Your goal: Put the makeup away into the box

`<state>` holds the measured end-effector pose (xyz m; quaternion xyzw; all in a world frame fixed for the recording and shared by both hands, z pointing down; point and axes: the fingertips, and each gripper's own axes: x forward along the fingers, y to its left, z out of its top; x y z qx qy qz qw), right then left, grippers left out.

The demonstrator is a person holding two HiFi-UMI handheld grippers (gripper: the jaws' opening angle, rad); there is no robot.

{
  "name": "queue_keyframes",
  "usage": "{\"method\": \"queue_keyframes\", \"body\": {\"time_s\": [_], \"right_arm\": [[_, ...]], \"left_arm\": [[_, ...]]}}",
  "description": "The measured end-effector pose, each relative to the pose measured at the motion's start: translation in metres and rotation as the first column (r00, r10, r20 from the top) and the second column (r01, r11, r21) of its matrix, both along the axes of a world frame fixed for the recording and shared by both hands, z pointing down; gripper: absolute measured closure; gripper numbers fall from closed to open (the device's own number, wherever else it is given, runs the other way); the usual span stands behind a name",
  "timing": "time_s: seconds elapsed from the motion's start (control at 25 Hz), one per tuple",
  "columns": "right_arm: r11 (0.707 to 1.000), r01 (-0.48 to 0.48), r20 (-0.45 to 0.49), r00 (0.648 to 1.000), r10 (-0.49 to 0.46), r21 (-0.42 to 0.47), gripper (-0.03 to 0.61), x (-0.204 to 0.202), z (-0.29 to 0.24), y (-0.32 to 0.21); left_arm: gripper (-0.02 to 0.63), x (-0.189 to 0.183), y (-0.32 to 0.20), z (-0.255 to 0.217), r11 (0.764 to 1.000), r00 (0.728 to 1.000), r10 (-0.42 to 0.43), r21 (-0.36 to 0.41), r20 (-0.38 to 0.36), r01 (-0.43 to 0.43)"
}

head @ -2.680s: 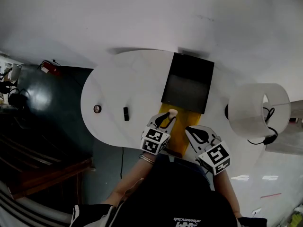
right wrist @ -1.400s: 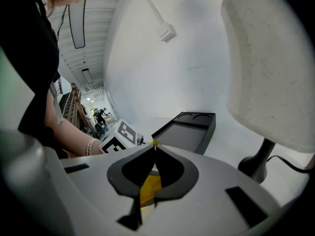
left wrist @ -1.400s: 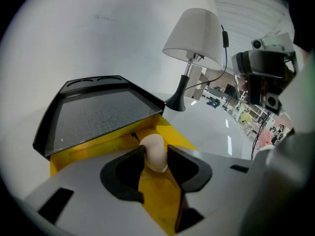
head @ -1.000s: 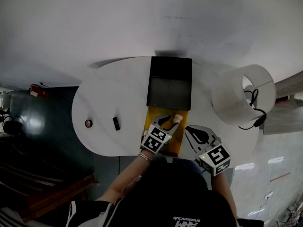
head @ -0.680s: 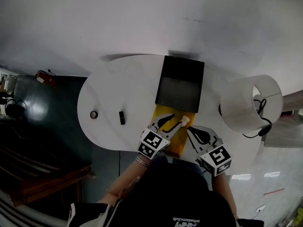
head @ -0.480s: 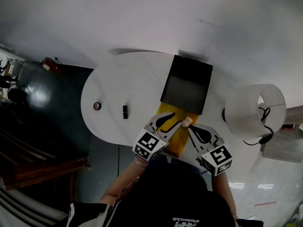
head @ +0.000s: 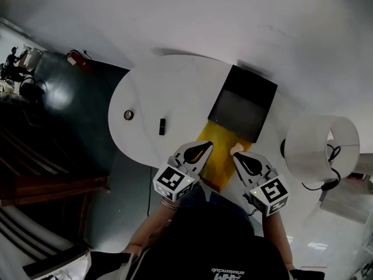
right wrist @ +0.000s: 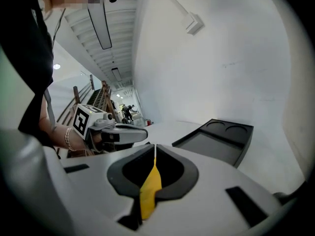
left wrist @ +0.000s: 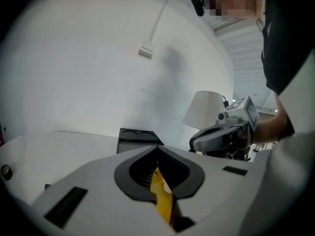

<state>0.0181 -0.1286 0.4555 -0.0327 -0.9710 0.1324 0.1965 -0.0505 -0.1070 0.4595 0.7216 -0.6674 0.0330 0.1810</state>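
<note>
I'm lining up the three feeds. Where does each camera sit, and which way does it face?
Head view: on the person's head, steeply down onto the white oval table; dark torso, left forearm show.
Left gripper view: on the left gripper, along jaws shut on a yellow sheet; dark torso at right.
Right gripper view: on the right gripper, jaws shut on that sheet; braceleted wrist at left.
Shared: both gripper views face the black rectangular box.
</note>
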Motion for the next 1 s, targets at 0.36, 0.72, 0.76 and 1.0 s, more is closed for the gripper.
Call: {"method": "queue_keyframes", "body": {"time_s": [0.36, 0.72, 0.76, 1.0], "right_arm": [[0.999, 0.043, 0.005, 0.999, -0.043, -0.006, 0.555, -0.008, 0.001, 0.018], [0.998, 0.060, -0.006, 0.998, -0.060, -0.015, 0.555, -0.039, -0.002, 0.041], [0.998, 0.064, -0.005, 0.998, -0.064, -0.009, 0.555, -0.045, -0.003, 0.045], [0.994, 0.112, -0.005, 0.994, -0.112, -0.004, 0.555, -0.096, -0.007, 0.084]], "left_arm": [[0.595, -0.034, 0.029, 0.000, 0.998, 0.997, -0.067, -0.006, 0.050, 0.067], [0.595, -0.070, 0.055, 0.003, 0.995, 0.994, -0.102, -0.002, 0.036, 0.102], [0.595, -0.076, 0.059, 0.003, 0.995, 0.994, -0.100, -0.003, 0.038, 0.100], [0.595, -0.115, 0.087, 0.005, 0.997, 0.997, -0.072, -0.004, 0.014, 0.072]]}}
